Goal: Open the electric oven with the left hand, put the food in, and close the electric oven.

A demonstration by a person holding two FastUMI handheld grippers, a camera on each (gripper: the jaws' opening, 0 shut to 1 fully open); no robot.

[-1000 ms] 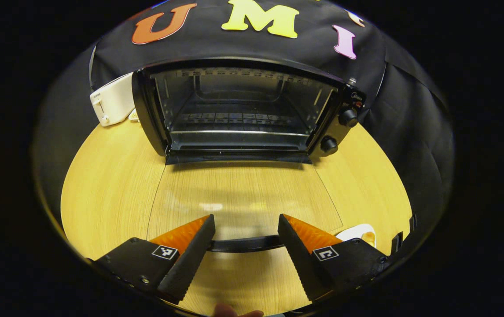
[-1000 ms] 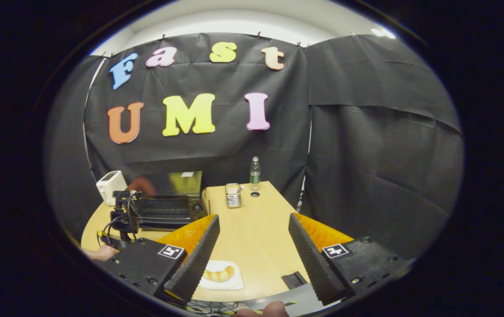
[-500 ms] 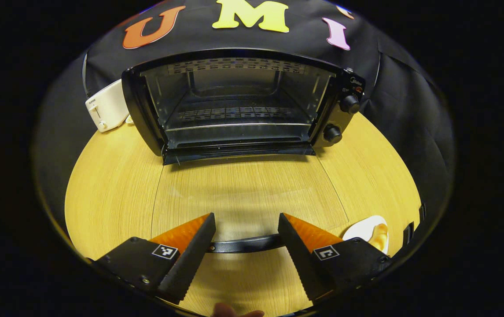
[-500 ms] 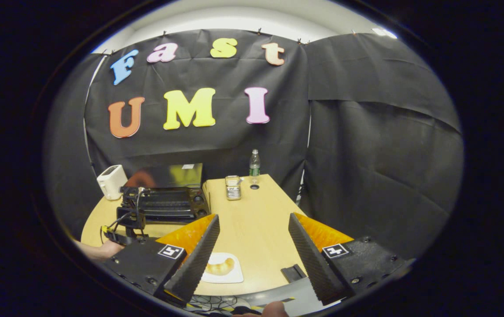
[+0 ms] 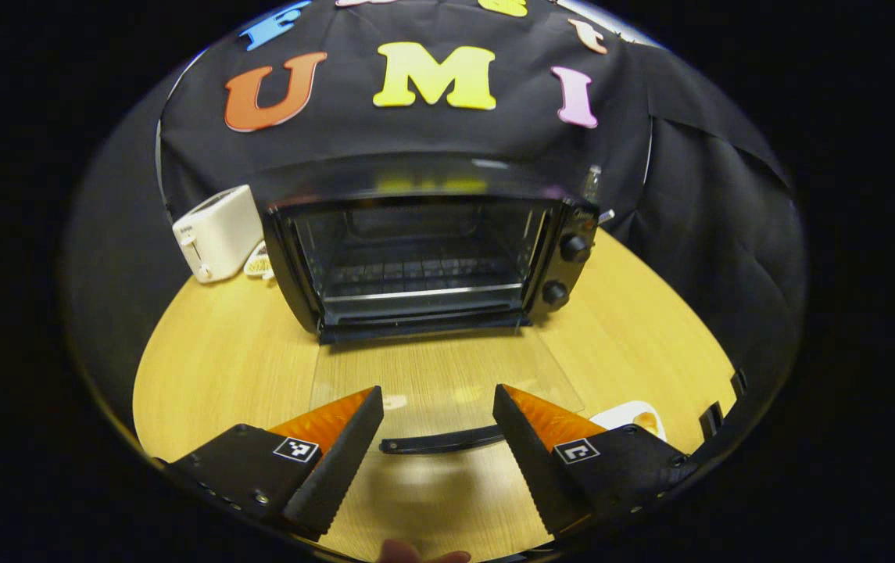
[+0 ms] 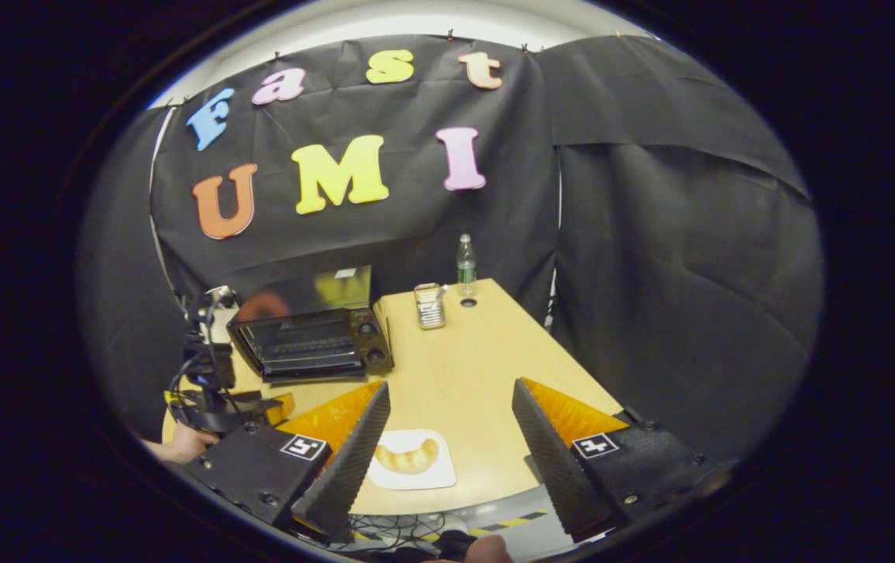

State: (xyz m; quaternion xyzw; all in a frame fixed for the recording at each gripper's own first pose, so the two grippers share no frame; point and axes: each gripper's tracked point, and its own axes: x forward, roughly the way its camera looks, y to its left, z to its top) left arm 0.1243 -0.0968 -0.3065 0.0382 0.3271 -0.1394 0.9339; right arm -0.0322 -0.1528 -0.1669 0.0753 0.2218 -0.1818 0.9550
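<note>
Two grippers, both gaping and empty. The left gripper [image 5: 435, 426] has backed off from the electric oven [image 5: 424, 258], whose glass door [image 5: 447, 383] lies flat open, its handle [image 5: 439, 440] between the jaws but untouched. So opening looks done. The right gripper [image 6: 447, 438] has dipped toward the food [image 6: 408, 456] on its plate [image 6: 435, 475], just ahead between its jaws; grasping comes next.

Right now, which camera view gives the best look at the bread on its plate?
The right gripper view: the bread lies whole on its plate, framed between the open fingers. The left gripper view catches just a sliver of bread behind that gripper's finger.
</note>
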